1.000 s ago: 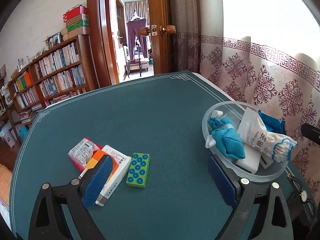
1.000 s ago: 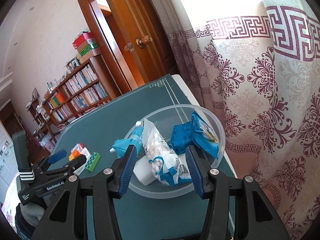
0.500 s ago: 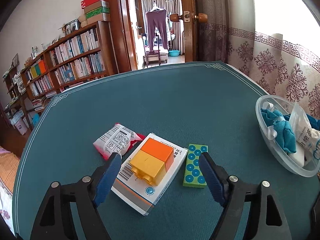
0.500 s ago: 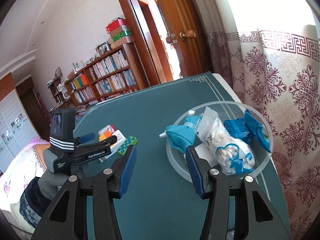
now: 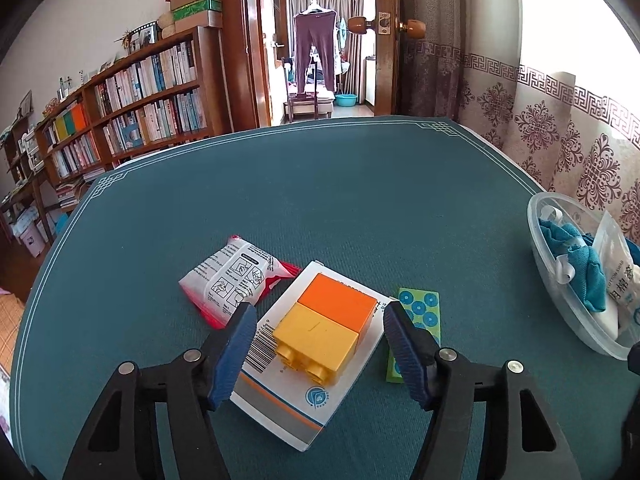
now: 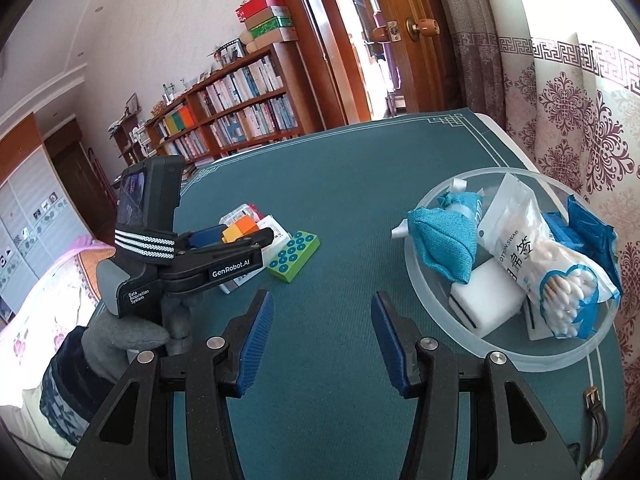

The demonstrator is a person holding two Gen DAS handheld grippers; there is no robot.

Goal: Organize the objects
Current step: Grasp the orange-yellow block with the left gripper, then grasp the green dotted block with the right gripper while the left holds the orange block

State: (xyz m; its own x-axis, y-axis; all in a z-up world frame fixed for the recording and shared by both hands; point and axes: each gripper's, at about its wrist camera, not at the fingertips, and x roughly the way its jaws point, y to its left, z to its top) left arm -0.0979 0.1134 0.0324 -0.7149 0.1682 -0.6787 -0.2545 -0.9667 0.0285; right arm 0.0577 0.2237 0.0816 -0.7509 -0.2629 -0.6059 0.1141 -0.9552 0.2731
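Observation:
A yellow and orange toy brick (image 5: 326, 332) lies on a white box (image 5: 308, 384) on the teal table. My left gripper (image 5: 316, 354) is open, its blue pads on either side of the brick, apart from it. A green dotted block (image 5: 416, 330) lies just right of the box, a red-and-white packet (image 5: 232, 278) to the left. My right gripper (image 6: 322, 342) is open and empty above bare cloth. A clear bowl (image 6: 448, 320) to its right holds a cotton swab bag (image 6: 548, 264), blue pouches and a white sponge. The left gripper (image 6: 228, 246) shows over the brick.
The bowl also shows at the right edge of the left wrist view (image 5: 560, 308). A wristwatch (image 6: 596, 432) lies at the table's near right corner. Patterned curtains hang right of the table. Bookshelves and an open door stand behind it.
My left gripper has swung left from the bowl and closed in low over the yellow and orange brick. My right gripper has drawn back and turned left, away from the bowl.

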